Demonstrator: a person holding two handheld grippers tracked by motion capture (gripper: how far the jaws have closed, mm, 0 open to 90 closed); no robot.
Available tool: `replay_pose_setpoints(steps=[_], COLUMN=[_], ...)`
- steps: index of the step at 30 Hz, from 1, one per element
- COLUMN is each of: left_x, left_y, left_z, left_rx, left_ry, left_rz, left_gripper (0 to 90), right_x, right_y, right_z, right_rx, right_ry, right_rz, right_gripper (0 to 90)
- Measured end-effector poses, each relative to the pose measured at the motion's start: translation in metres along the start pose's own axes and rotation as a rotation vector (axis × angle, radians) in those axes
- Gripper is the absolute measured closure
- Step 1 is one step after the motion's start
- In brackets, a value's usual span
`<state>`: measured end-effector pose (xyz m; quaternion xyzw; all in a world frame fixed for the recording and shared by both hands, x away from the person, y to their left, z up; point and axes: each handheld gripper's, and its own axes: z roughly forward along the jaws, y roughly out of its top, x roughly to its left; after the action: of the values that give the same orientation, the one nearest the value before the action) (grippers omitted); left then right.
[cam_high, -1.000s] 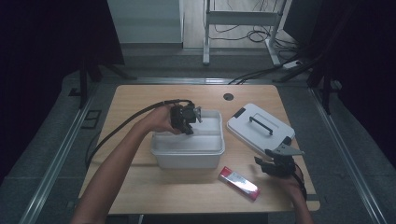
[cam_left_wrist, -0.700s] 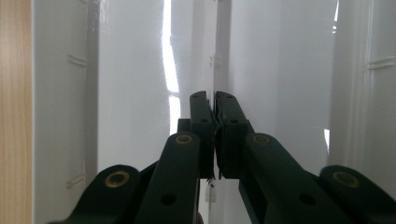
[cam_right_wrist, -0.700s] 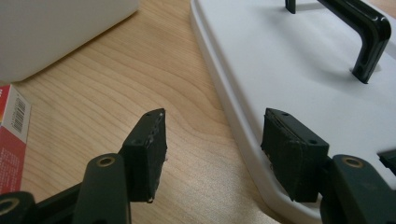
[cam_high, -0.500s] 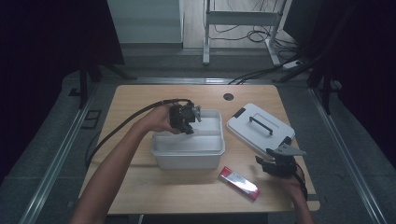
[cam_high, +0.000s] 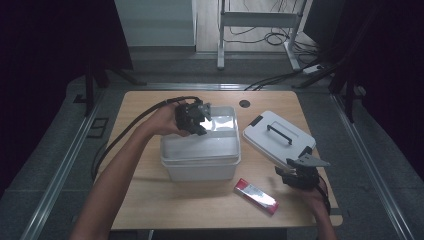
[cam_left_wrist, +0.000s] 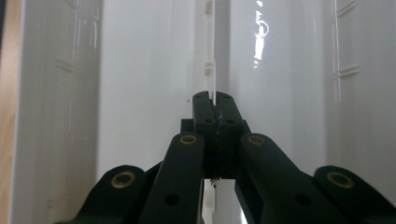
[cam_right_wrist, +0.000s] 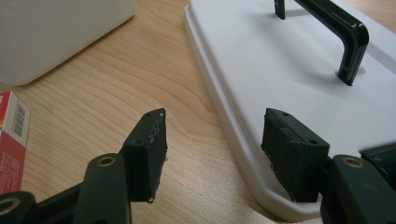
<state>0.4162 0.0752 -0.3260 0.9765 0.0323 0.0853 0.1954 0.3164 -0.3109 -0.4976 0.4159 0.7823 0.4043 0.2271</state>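
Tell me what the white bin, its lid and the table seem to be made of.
White bin: probably glossy moulded plastic, with bright glare streaks and moulded ribs on its inner walls. Lid: likely matte white plastic with a black, apparently plastic handle. Table: wood or wood-look laminate, with visible grain lines.

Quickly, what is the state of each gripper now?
Left gripper: shut, nothing visible between the jaws, over the white bin.
Right gripper: open, straddling the lid edge, holding nothing.

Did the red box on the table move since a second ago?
No. The red box lies in the same spot near the table's front edge, just in front of the white bin and beside the right gripper.
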Motion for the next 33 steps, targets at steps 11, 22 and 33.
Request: replay_pose_setpoints(steps=[11, 22, 33], left_x=[0.01, 0.006, -0.001], left_y=[-0.016, -0.05, -0.08], left_z=[-0.054, -0.1, -0.115], left_rx=[-0.087, -0.087, -0.039], left_ry=[0.08, 0.16, 0.187], left_rz=[-0.053, -0.134, -0.179], left_gripper=[89.7, 89.8, 89.8], right_x=[-0.002, -0.004, 0.0], right_y=[0.001, 0.005, 0.007], right_z=[-0.002, 0.0, -0.003], right_rx=[-0.014, -0.022, -0.027], right_ry=[0.003, 0.007, 0.007], right_rz=[0.02, 0.016, 0.003], right_gripper=[40.1, 40.1, 40.3])
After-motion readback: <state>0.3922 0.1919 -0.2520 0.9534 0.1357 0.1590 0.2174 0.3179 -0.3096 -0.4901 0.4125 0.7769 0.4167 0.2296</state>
